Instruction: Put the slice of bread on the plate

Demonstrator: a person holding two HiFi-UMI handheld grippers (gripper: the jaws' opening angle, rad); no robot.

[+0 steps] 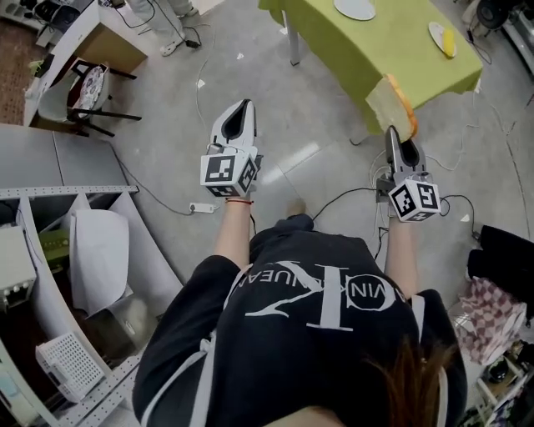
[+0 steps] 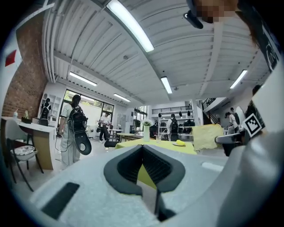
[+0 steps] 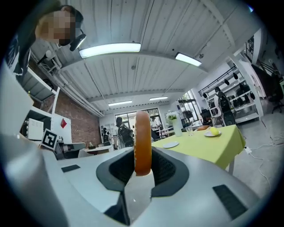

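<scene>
Carry step: right hand-held gripper [image 1: 392, 133] clamped the bread slice [image 1: 390, 104] edge-on, upper right, by the table [image 1: 350, 50] corner. Left hand-held gripper [image 1: 242, 107] was closed and empty. Next move needed: reach over to the bare plate [image 1: 356, 7] at top centre.

both arms reach forward, level; left claw [image 1: 243, 105] has jaws together, empty; right claw [image 1: 392, 133] pinches the slice of bread [image 1: 389, 104].

Plate [image 1: 356, 7] on table [image 1: 367, 50], beyond bread [image 1: 390, 104]
</scene>
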